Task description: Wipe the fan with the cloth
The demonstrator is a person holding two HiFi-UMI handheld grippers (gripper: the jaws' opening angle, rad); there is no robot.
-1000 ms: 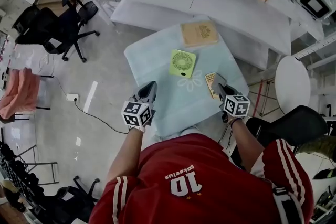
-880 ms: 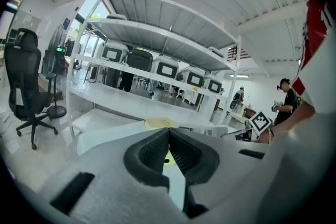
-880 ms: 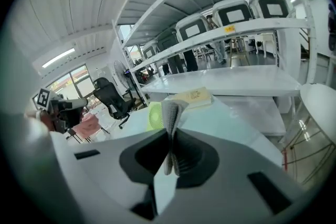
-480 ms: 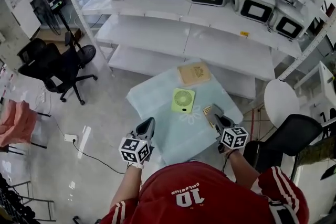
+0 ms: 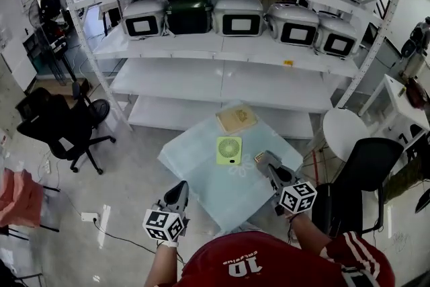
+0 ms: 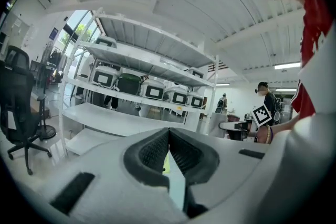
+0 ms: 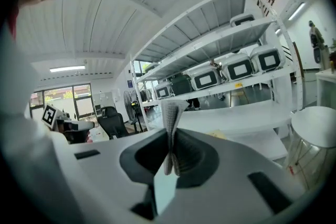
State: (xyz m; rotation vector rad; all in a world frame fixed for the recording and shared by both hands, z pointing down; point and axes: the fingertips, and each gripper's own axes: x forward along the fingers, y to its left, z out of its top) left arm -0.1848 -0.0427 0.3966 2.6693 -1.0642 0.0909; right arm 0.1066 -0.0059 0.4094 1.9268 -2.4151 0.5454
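While the wiping is judged not yet begun, the items stand as follows.

1. Fan [image 5: 229,150]: green and near-square. It lies flat with its round grille upward on the table [image 5: 195,158], which has a pale blue cover.

2. Right gripper [image 5: 263,159]: just right of the fan and a little nearer the person. Its jaws are clamped on the cloth [image 7: 171,115], a folded, waffle-textured piece that stands up between the pads. In the head view the cloth shows as a small tan patch at the jaw tips.

3. Left gripper [image 5: 179,190]: well left of the fan and nearer the person, off the table's near-left edge. Its jaws are together with nothing between them.

4. Tan board [image 5: 236,118]: flat on the table beyond the fan, apart from it.

5. Shelving [image 5: 222,77]: beyond the fan and the board. It carries a row of grey boxes.

6. Office chair [image 5: 57,124]: far left of the fan, on the floor.

Governing relation: the fan lies forward and to the left of the right jaws, face up. The right hand is much the nearer and already carries the cloth. The coming move is judged a short reach leftward and down, to lay the cloth on the grille. The left gripper would have to come well across to steady the fan's body.
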